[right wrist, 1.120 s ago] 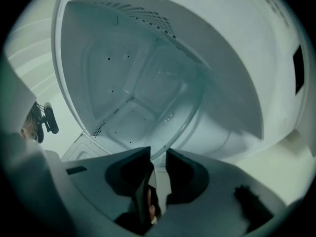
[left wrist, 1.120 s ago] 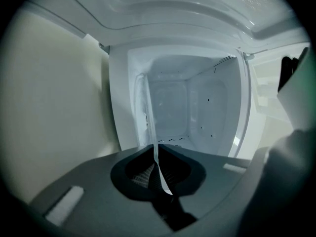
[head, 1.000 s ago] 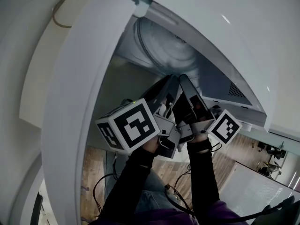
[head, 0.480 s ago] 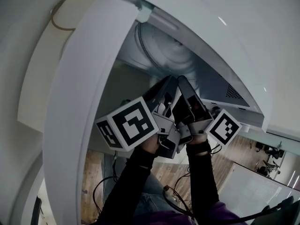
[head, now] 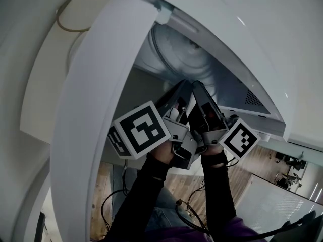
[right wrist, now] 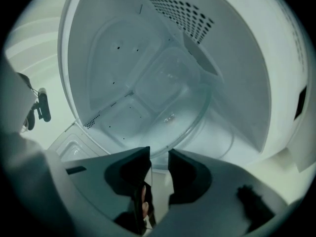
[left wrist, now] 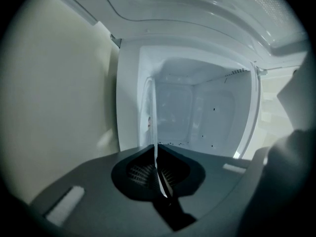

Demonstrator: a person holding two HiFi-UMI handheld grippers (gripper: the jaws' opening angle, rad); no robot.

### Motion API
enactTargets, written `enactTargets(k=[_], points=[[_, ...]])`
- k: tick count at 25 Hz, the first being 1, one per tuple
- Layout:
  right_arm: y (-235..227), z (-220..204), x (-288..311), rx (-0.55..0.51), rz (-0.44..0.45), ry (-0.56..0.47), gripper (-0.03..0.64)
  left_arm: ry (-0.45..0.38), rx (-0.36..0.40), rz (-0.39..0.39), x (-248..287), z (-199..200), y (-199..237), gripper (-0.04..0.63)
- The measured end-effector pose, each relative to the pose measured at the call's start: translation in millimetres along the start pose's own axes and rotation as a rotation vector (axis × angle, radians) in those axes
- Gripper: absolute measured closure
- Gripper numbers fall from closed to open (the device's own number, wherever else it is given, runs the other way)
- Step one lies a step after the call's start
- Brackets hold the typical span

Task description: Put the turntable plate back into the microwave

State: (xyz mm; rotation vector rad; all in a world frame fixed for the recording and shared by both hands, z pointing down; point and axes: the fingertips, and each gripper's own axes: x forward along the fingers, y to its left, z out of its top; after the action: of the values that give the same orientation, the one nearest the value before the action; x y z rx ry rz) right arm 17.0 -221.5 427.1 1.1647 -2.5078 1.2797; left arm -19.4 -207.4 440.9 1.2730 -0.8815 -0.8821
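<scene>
Head view: the left gripper (head: 184,87) has rolled a little. It and the right gripper (head: 198,87) point side by side into the microwave (head: 242,44), at the upright plate (head: 176,49).
Left gripper view: the jaws clamp the plate's rim, seen edge-on.
Right gripper view: the jaws are apart, with the rim just ahead.

the head view looks steeply down from above into the open microwave (head: 237,92). the two gripper views sit much nearer at its mouth, side by side, each facing inward; all three share the white cavity (left wrist: 197,112).
</scene>
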Motion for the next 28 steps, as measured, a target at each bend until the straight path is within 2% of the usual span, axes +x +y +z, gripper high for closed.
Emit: enactTargets(k=[4, 7, 9, 11, 13, 15, 19, 24, 28], points=[[4, -4, 3, -0.087, -0.014, 0.062, 0.503, 0.006, 0.001, 0.013, -1, 2, 2, 0.569], [4, -5, 4, -0.114, -0.023, 0.097, 0.497, 0.017, 0.021, 0.015, 1, 1, 2, 0.571], [5, -7, 5, -0.128, -0.036, 0.119, 0.495, 0.012, -0.004, -0.004, 0, 1, 3, 0.571], [3, -13, 3, -0.252, -0.091, 0.160, 0.495, -0.003, -0.038, -0.009, -1, 1, 6, 0.569], [1, -20, 2, -0.464, -0.173, 0.211, 0.497, -0.006, -0.035, -0.023, -1, 3, 5, 0.571], [0, -24, 2, -0.553, -0.202, 0.233, 0.497, 0.002, -0.041, -0.007, -1, 3, 8, 0.570], [0, -24, 1, -0.534, -0.202, 0.225, 0.498, 0.002, 0.004, -0.003, 0, 5, 6, 0.569], [-3, -18, -3, -0.547, -0.238, 0.211, 0.534, -0.007, 0.016, 0.022, -1, 6, 8, 0.571], [-3, -9, -7, -0.535, -0.248, 0.170, 0.538, -0.020, 0.031, 0.028, -1, 7, 7, 0.570]])
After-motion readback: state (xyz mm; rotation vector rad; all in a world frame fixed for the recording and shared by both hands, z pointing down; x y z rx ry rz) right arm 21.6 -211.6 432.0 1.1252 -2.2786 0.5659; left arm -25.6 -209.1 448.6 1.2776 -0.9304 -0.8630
